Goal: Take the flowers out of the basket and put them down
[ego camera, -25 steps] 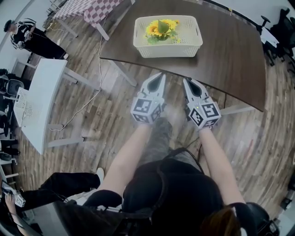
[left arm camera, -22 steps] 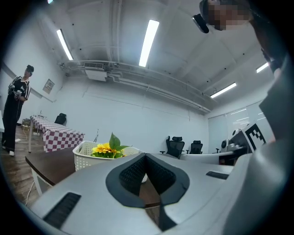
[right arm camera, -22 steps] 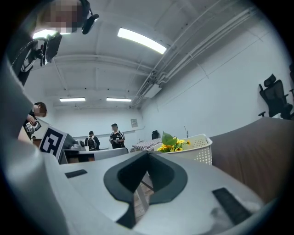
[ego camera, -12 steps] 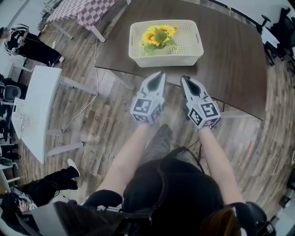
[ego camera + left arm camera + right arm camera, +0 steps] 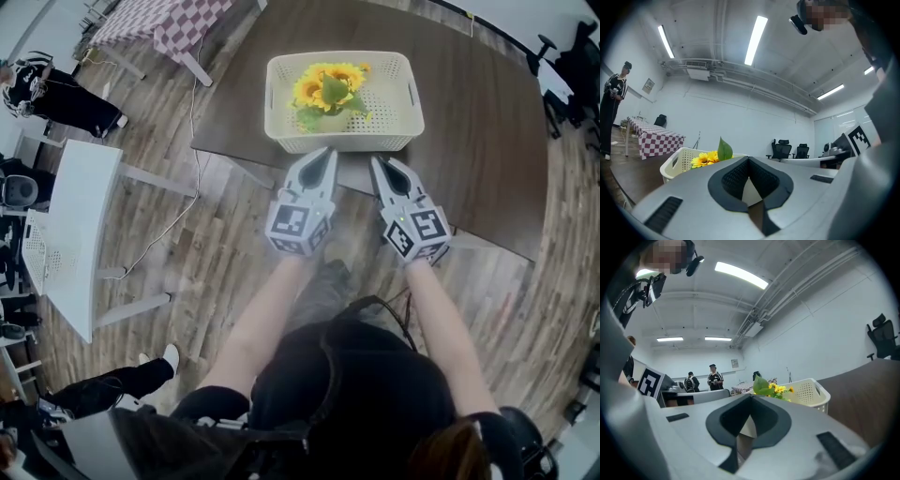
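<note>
Left gripper [image 5: 325, 155] and right gripper [image 5: 379, 163], both closed and empty, were held level just short of the basket [image 5: 413, 94] on the table [image 5: 487, 122]; the flowers [image 5: 328, 89] lay inside it, neither lifted out nor set down.

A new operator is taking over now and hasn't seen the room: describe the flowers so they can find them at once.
On the big dark brown table, near its front edge, stands a cream perforated plastic basket. The flowers sit in its left half: yellow sunflower heads with green leaves, the only thing in the basket.
</note>
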